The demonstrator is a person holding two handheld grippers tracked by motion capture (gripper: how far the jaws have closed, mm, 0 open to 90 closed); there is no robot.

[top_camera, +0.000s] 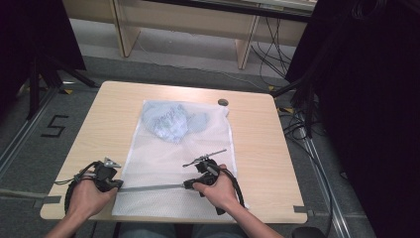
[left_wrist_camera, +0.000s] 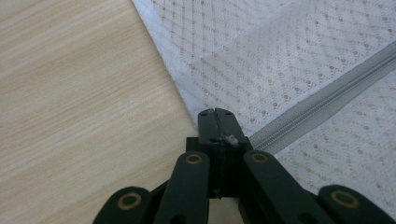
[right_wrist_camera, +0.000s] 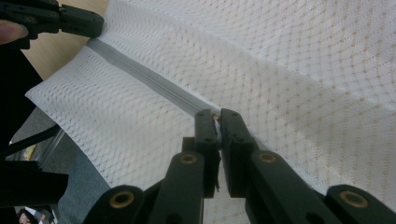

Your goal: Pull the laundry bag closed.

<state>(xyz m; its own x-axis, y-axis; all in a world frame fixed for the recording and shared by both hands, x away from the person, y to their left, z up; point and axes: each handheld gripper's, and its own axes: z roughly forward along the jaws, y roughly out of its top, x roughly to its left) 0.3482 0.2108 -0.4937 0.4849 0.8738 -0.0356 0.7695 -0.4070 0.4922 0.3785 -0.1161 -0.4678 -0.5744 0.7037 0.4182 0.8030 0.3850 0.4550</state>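
A white mesh laundry bag lies flat on the wooden table, with a pale blue garment inside its far half. A grey zipper runs across the bag's near end. My left gripper is at the bag's left edge, its jaws shut on the fabric where the zipper ends. My right gripper sits on the zipper line further right. Its jaws are pinched on a small zipper pull at the end of the zipper tape. The left gripper also shows at the tape's far end.
A small dark round object rests near the table's far edge. Bare wood lies left of the bag. Beyond the table are wooden furniture legs, floor cables at the right and dark curtains on both sides.
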